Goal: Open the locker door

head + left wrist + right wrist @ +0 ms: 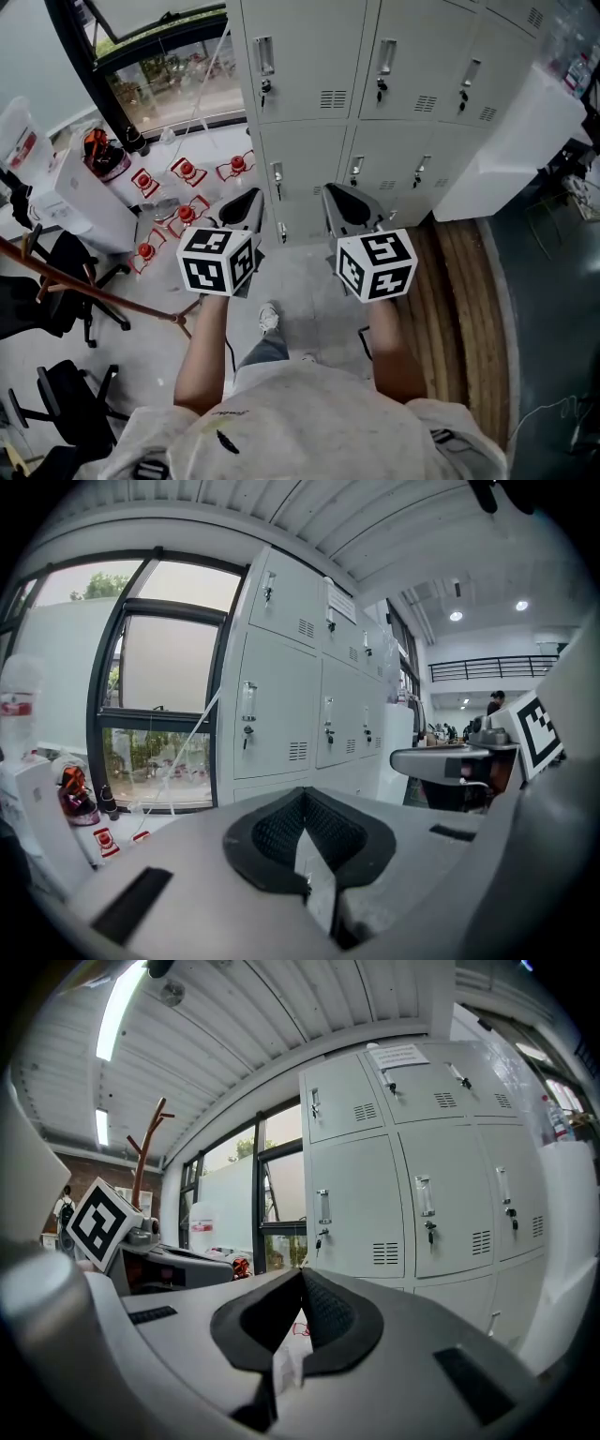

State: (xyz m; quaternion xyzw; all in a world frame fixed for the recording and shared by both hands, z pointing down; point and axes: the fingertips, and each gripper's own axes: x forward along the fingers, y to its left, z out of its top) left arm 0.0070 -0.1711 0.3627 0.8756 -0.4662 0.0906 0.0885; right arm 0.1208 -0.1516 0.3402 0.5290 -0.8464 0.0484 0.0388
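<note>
The left tongs [303,803] are pressed together, pinching nothing. The right tongs [302,1283] are likewise pressed together and empty. Both hang side by side, facing the closed grey lockers [309,141] and touching none.

I see my right gripper [301,1277] with jaws pressed together on nothing; pale grey metal locker doors [356,1213] stand closed, well beyond it.
</note>
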